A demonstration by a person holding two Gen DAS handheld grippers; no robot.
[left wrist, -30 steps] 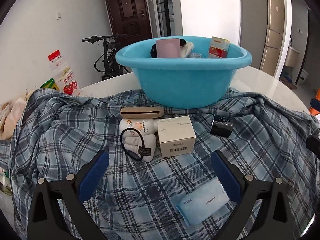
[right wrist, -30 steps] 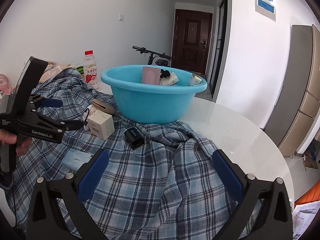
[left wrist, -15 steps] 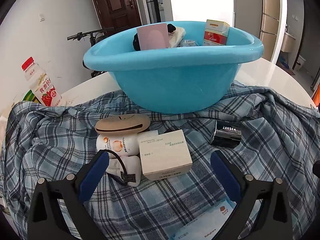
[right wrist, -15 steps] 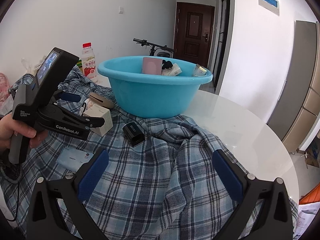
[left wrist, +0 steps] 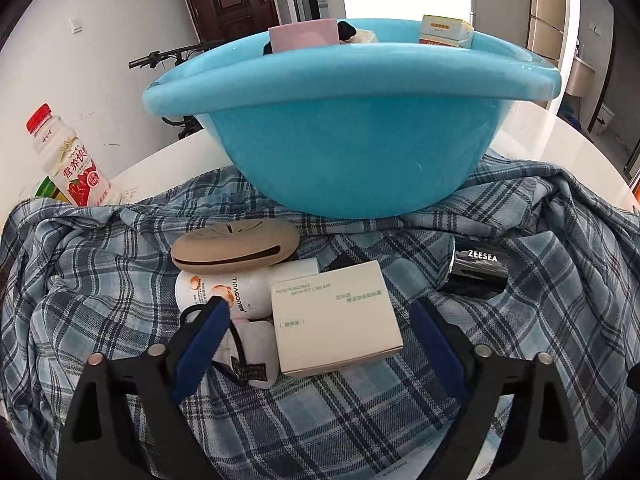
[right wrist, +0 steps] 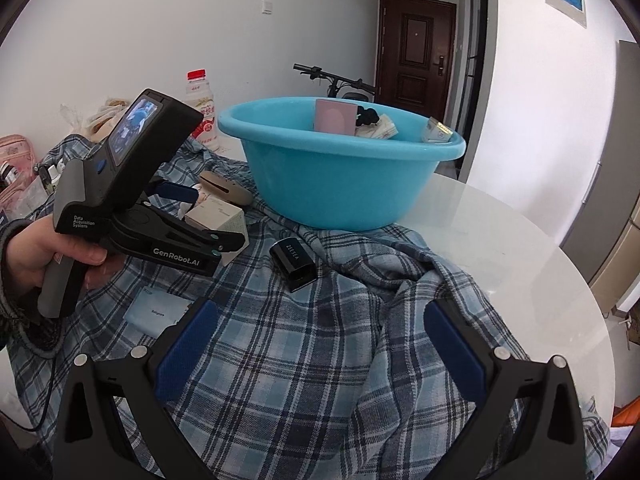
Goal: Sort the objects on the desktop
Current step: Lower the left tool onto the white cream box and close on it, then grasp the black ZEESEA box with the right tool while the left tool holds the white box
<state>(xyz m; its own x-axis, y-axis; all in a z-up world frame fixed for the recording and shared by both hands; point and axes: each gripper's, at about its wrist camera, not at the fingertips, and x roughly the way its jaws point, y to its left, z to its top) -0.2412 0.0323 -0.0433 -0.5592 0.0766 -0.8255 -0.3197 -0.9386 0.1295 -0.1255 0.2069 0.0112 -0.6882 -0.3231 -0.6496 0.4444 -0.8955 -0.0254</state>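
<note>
A white cream box (left wrist: 336, 316) lies on the plaid cloth (left wrist: 100, 280), between the fingers of my left gripper (left wrist: 320, 340). The jaws are closing, and gaps still show on both sides of the box. Left of the box lie a white tube (left wrist: 224, 292), a beige oval case (left wrist: 236, 248) and a white pouch with a black hair tie (left wrist: 252, 356). A black ZEESEA box (left wrist: 476, 272) sits to the right. Behind them stands the blue basin (left wrist: 352, 140), which holds several items. My right gripper (right wrist: 320, 344) hovers open over the cloth, with nothing between its fingers.
A red-capped drink bottle (left wrist: 68, 160) stands at the back left. A light blue wipes packet (right wrist: 156, 316) lies near the front of the cloth. A person's hand (right wrist: 36, 248) holds the left gripper. The white round table (right wrist: 520, 248) shows bare at the right.
The left gripper has moved forward and down to the white box, and its jaws have narrowed around it. The right gripper's view has come slightly closer to the cloth.
</note>
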